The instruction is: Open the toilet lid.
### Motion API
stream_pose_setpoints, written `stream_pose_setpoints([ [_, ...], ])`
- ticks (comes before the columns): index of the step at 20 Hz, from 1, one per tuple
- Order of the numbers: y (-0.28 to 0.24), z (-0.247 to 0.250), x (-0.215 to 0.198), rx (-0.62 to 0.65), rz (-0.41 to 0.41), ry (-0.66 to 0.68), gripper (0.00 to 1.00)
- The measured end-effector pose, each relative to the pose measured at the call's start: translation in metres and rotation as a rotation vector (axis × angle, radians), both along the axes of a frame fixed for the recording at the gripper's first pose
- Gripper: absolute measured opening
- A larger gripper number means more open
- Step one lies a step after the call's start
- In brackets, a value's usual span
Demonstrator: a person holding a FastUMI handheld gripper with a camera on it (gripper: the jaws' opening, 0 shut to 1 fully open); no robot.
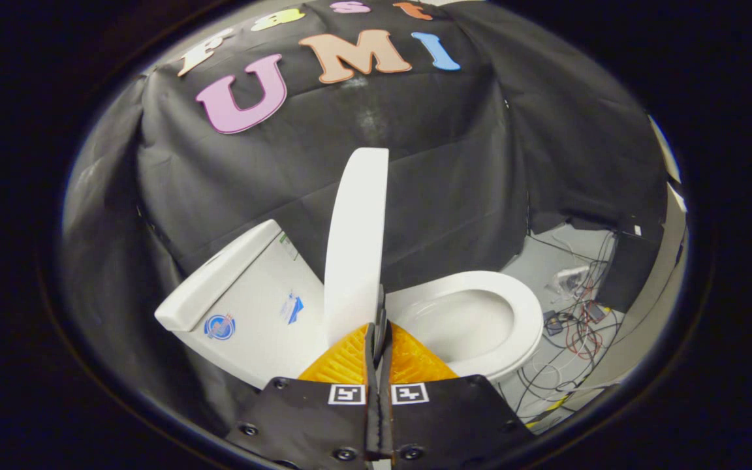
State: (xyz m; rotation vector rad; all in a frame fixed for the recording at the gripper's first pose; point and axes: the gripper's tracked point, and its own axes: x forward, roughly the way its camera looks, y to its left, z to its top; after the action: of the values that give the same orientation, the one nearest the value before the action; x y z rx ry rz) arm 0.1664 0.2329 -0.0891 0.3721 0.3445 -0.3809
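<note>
Between the tank (245, 307) and the bowl's seat (513, 313), the toilet lid (356, 241) stands upright, its edge pinched by the clenched gripper (380, 320).

Even, moderately bright overhead light. White toilet lid (356, 241) and seat (519, 307) sit near clipping but show no hard glare. Dark cloth wall (454, 176) soaks up light, folds faint. Strong fisheye bend toward edges; centre sharp, tongs (379, 320) slightly soft.

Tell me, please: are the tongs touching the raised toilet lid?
Touching. In the gripper view the tongs are closed together against the lower edge of the upright lid, with no gap visible between them.
</note>
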Motion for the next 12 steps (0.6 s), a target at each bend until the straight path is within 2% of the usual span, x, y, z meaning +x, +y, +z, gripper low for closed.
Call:
stream_pose_setpoints([
  [12, 0.038, 0.017, 0.018, -0.091, 0.074, 0.017, 0.00],
])
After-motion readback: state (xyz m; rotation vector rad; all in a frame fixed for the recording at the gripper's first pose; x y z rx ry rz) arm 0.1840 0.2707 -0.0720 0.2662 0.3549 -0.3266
